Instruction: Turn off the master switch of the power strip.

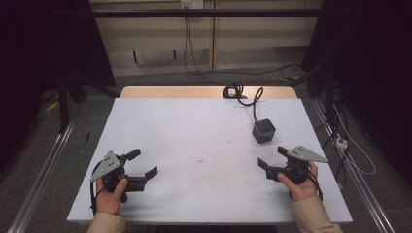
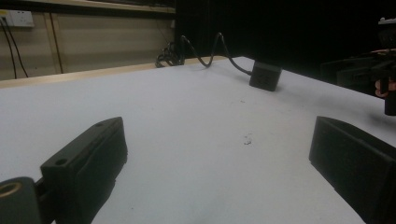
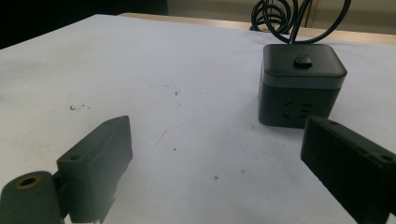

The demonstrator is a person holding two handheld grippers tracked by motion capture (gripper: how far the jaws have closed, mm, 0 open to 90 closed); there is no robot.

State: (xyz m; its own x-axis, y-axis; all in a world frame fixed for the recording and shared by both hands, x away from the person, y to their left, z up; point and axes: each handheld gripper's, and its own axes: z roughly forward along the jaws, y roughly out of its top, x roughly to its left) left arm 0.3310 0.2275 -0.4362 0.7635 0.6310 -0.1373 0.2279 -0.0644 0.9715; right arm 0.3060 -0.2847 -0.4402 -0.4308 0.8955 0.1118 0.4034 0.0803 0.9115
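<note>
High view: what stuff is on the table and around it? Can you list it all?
Cube power socket: one, dark grey, right of the table's middle, near the right tool.
Cable: one, black, coiled at the far edge, running to the cube.
Table: one, white top, a few small specks.
Wall outlet: one, white, back wall.
Left tool: one, black, open, near left.
Right tool: one, black, open, near right.
Hands: two, holding the tools.

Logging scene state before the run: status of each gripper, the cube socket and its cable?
left gripper: open, empty, held low over the white table.
right gripper: open, empty, jaws apart near the cube.
black cube socket: upright on the table, untouched, nothing plugged into the face seen in the right gripper view.
cable: attached to the cube, coiled at the far edge.
</note>
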